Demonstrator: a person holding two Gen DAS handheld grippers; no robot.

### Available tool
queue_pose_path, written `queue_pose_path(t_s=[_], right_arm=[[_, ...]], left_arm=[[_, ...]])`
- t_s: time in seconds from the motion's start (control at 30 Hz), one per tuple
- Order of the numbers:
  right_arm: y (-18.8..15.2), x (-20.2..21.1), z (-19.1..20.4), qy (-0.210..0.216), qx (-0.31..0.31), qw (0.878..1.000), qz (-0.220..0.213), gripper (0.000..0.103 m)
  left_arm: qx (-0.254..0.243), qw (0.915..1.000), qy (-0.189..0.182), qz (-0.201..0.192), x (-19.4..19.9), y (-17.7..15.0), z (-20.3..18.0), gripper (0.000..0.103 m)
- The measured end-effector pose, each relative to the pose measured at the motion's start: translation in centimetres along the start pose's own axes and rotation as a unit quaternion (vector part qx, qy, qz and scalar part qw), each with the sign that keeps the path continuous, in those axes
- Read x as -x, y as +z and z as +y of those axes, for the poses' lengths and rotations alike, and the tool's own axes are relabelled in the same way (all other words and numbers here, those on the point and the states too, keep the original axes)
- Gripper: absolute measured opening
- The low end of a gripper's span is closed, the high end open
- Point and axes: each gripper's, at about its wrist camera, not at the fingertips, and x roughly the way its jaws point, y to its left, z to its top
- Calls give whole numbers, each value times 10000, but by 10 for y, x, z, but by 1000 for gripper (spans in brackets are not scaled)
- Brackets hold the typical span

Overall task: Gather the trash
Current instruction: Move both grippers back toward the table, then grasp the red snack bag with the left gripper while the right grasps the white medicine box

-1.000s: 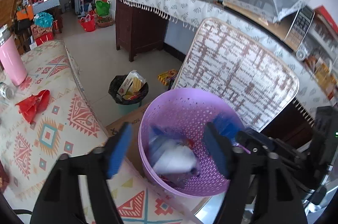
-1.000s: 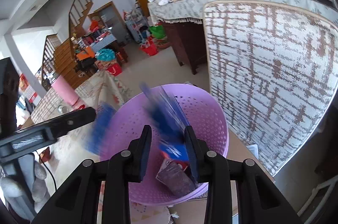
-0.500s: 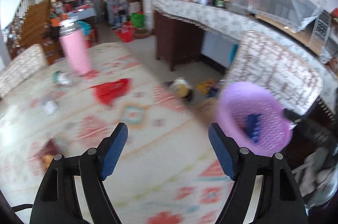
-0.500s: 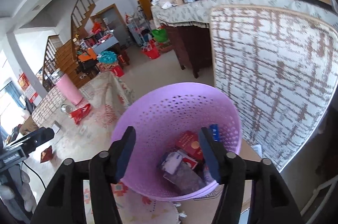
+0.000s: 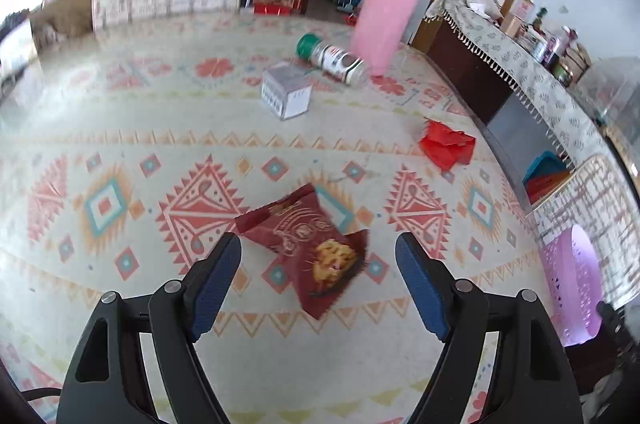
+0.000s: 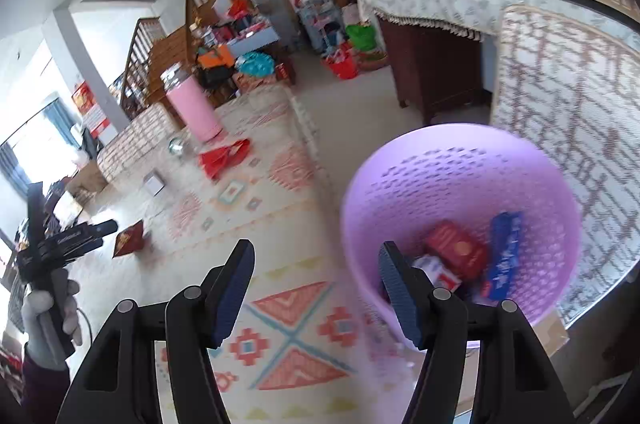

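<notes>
With both the left gripper [image 5: 318, 278] and right gripper [image 6: 316, 290] open and empty, the flat snack packet [image 5: 310, 248] at lower centre could be pushed along the worktop [image 5: 160, 128] rather than pinched.

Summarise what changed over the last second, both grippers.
Right gripper let a blue packet drop into the purple perforated plastic basket; its jaws have just been opening, nothing between them. Left gripper swung from the basket to the dark red snack bag on the patterned tablecloth, open and empty throughout. Basket stayed put.

a tall pink bottle [image 5: 383, 24] stands on the patterned tablecloth [image 5: 120, 152], with stairs [image 6: 168, 36] behind.
</notes>
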Motion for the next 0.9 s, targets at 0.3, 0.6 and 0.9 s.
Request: queue_pose_path(t_s=[0.3, 0.6, 0.9], right_arm=[[-5, -21, 40, 121, 300, 9992, 245, 69], [-10, -37, 67, 250, 479, 9976, 435, 69], [-1, -67, 123, 526, 909, 9922, 668, 69]], left_arm=[[221, 9997, -24, 140, -28, 5, 9, 79], [315, 9993, -45, 218, -38, 1, 14, 80], [423, 9980, -341, 333, -27, -3, 27, 39]])
